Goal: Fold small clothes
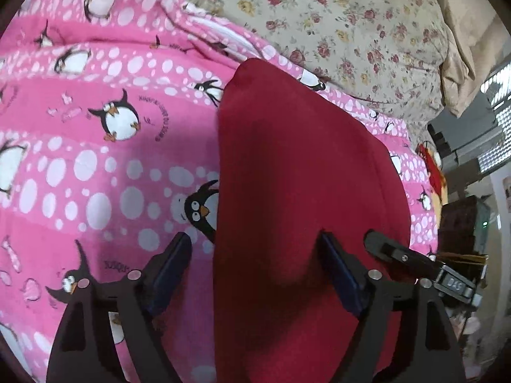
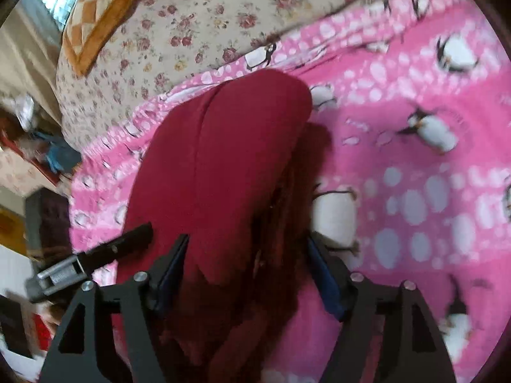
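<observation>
Bed [image 1: 351,16] under a floral cover, stretching toward the far edge. Over its near part, pink penguin-print blanket [image 1: 95,146], reaching to the near edge in both wrist views. On the blanket, dark red garment [image 1: 303,166], apparently already doubled into a long strip running from the near edge toward the floral cover, rounded far end short of the blanket's border. Seam or fold line along its length in the right wrist view.

Left gripper [image 1: 255,255]: fingers [image 1: 174,265] spread wide, straddling the garment's left edge near the bed's near edge, pinching nothing. Right gripper [image 2: 247,261]: fingers [image 2: 172,265] likewise spread, cloth between them but not gripped; picture somewhat blurred.

Likely step: taking hold of the near end for the next fold. Best done by catching every layer at both near corners, gripping evenly, then carrying the end toward the far end with edges aligned and no blanket pinched along.
</observation>
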`<action>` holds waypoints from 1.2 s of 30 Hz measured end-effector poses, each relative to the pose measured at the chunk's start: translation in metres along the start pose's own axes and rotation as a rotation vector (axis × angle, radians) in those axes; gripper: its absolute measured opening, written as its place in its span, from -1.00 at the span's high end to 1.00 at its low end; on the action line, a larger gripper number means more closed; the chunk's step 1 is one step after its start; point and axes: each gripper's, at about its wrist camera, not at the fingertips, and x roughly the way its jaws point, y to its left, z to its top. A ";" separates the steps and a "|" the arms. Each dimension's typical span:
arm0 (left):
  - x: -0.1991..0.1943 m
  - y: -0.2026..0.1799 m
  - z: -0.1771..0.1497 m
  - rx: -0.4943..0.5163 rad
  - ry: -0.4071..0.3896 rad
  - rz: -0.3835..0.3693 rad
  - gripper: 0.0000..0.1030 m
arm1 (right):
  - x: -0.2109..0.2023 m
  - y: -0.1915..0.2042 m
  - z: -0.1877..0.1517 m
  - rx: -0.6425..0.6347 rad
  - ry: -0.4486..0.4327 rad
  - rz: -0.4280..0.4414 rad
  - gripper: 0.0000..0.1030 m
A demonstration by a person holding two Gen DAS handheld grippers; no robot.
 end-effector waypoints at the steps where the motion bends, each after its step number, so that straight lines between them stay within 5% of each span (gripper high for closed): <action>1: 0.001 0.001 0.000 -0.004 0.002 -0.006 -0.25 | 0.003 0.000 0.001 0.001 -0.008 0.004 -0.44; 3: 0.002 -0.001 0.000 0.005 0.000 -0.006 -0.15 | 0.007 -0.001 0.001 0.012 -0.022 0.016 -0.26; 5: 0.001 -0.005 -0.001 0.033 0.008 -0.037 0.25 | 0.008 0.001 0.001 0.016 -0.027 0.022 -0.05; 15: -0.016 -0.016 -0.012 0.042 -0.014 -0.002 0.47 | -0.012 0.021 -0.004 -0.091 -0.016 -0.077 0.30; 20: -0.041 -0.022 -0.022 0.005 -0.029 -0.032 0.62 | -0.029 0.026 -0.004 -0.023 -0.035 0.047 0.33; 27: -0.102 -0.026 -0.048 0.050 -0.074 -0.037 0.62 | -0.054 0.063 -0.026 -0.087 -0.016 0.131 0.34; 31: -0.128 -0.013 -0.085 0.041 -0.082 0.029 0.62 | -0.052 0.082 -0.052 -0.102 0.027 0.183 0.34; 34: -0.121 0.007 -0.108 0.009 -0.044 0.090 0.57 | -0.033 0.089 -0.075 -0.127 0.073 0.165 0.30; 36: -0.107 0.020 -0.116 -0.019 0.004 0.135 0.43 | -0.011 0.085 -0.091 -0.125 0.129 0.078 0.20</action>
